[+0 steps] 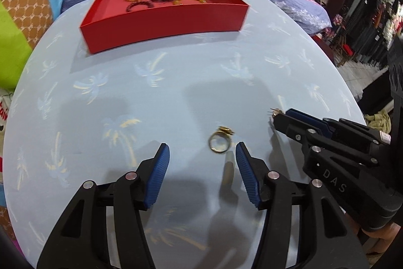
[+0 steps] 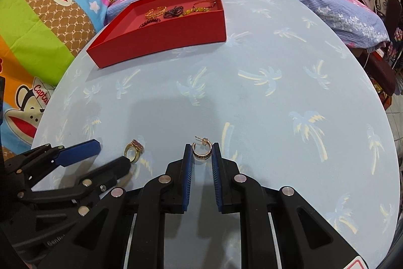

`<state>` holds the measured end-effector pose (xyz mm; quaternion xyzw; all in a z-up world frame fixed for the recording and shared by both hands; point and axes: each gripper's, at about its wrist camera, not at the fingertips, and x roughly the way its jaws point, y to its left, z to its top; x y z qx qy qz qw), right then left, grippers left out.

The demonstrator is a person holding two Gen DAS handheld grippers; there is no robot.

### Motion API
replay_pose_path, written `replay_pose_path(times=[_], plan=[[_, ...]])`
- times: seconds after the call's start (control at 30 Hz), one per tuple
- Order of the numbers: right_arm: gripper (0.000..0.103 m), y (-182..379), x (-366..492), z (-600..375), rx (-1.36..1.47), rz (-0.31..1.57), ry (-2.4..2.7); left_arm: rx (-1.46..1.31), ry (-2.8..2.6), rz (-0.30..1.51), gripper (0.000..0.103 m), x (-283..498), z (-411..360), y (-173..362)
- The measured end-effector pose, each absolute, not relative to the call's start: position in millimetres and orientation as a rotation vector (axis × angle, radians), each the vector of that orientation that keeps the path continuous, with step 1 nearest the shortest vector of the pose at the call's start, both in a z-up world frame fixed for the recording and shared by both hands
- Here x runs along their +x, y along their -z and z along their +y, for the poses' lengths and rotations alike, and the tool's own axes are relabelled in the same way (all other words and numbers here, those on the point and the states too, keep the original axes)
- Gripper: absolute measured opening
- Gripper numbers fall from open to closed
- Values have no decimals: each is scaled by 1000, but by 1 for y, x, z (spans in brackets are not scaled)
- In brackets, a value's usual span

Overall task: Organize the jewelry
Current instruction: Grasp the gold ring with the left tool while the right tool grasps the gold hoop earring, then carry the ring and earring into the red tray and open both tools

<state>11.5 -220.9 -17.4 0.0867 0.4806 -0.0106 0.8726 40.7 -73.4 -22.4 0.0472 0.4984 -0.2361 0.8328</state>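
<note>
Two loose pieces left on the light blue palm-print surface [image 2: 252,97], one per gripper. Left gripper [image 1: 202,155]: jaws wide open, nothing between them; gold ring [image 1: 219,141] with a small ornament on top lies just ahead of the right fingertip, nearer that side than centre. Right gripper [image 2: 202,151]: jaws narrowed around a gold hoop earring [image 2: 200,150], pads just beside the hoop on both sides; cannot tell if they actually pinch it yet or just bracket it. Earring post sticks up past the tips. Red tray [image 2: 161,34] sits at the far edge of the surface, well apart from both grippers, already holding a gold bangle [image 2: 155,11], dark beaded pieces and a yellow-stone bracelet.

Step in hand, my read: right grabs the earring, left lines up on the ring, both go to the tray.

To do it well:
- right: close slowly and squarely on the hoop's flat sides; thin curved metal will likely twist or pop out if pinched off-axis; lift only once it sits firm
- left: shift slightly right so the ring is centred, then come low, since it's a small thing lying on the surface
- keep the two grippers from bumping, they're near each other
- release low inside the tray, in a bare patch clear of the beads
</note>
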Motion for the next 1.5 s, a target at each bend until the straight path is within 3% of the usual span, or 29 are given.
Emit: replay_pose_path(times=[0.2,0.6,1.07,1.5], plan=[[15,16,9,-230,193,1000,46,119,528,1045,51,43,-89,26],[15,16,9,-230,201,996,42,125,541,1036,20,44,-90,27],[15,-4,23,-222,199,948,-1,81,528,1033,19,56,-82,11],[15,-56,115,-203,141,808,-77,36,446,912,19,147,-69,-38]])
